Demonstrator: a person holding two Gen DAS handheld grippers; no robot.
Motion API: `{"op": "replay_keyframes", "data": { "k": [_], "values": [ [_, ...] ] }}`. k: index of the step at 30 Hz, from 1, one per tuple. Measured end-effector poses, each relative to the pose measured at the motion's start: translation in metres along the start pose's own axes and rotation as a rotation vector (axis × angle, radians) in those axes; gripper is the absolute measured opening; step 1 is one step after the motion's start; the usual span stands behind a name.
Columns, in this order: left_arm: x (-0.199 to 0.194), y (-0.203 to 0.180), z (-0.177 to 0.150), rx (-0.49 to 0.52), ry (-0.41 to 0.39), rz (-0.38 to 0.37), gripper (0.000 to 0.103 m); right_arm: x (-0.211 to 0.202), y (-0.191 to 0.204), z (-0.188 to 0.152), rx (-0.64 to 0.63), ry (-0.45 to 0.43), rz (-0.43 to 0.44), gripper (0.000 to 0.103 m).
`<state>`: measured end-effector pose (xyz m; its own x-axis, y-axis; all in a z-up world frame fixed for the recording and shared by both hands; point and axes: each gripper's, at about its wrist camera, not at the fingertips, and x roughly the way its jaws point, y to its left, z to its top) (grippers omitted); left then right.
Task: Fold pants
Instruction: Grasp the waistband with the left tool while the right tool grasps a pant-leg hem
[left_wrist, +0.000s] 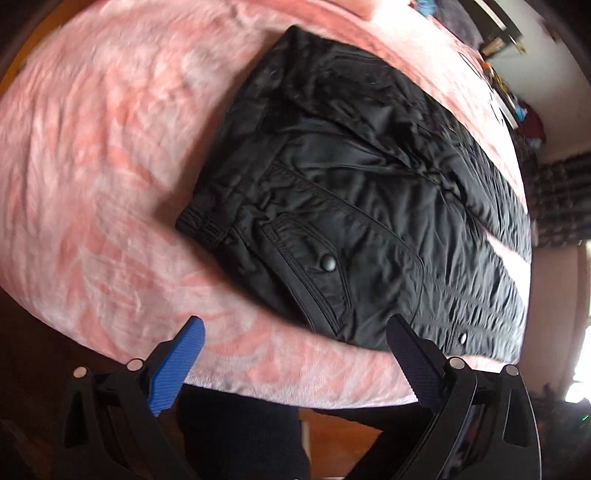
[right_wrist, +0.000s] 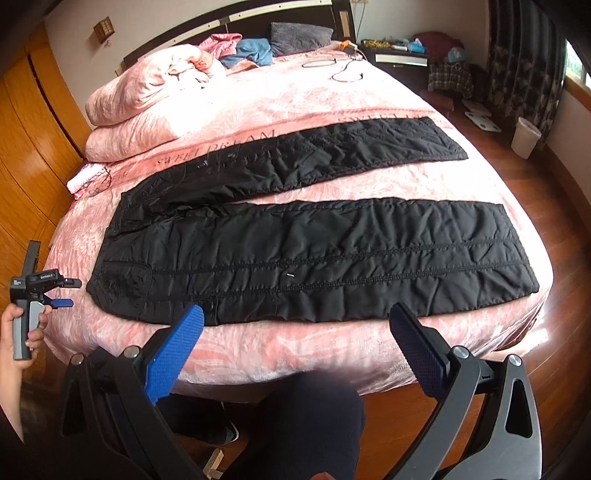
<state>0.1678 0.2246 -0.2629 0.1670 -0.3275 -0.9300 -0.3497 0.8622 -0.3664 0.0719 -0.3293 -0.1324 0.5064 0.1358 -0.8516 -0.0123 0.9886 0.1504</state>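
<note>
A: Where are the pants (right_wrist: 295, 236) now?

B: They lie flat on the pink bed (right_wrist: 332, 107), near its foot edge. The waist points to the left edge of the bed and the two legs go toward the right edge, with a strip of blanket showing between them.

A: So is any fold made?

B: I think no. Both legs are spread open and nothing lies over anything else. The whole folding is left, as far as I can judge: one leg onto the other, then the length.

A: And the tongs?

B: The left gripper (left_wrist: 295, 339) hangs just off the foot edge, close to the pocket with the round button (left_wrist: 328, 263); its fingers stand wide apart and hold nothing. The right gripper (right_wrist: 295, 328) is also spread and empty, off the same edge, before the nearer leg.
</note>
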Motion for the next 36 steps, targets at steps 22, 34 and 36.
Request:
{"op": "replay_keyframes", "data": {
  "k": [22,34,36],
  "values": [
    [0.051,0.053,0.029,-0.314,-0.056,-0.172,0.024,0.067,-0.274,-0.024,0.667,0.109,0.165,0.058],
    [0.054,0.044,0.018,-0.35,-0.197,-0.037,0.02,0.102,-0.389,-0.037,0.984,-0.026,0.201,0.021],
    [0.05,0.053,0.015,-0.374,-0.22,-0.032,0.02,0.104,-0.378,-0.03,0.929,-0.014,0.201,0.021]
  ]
}}
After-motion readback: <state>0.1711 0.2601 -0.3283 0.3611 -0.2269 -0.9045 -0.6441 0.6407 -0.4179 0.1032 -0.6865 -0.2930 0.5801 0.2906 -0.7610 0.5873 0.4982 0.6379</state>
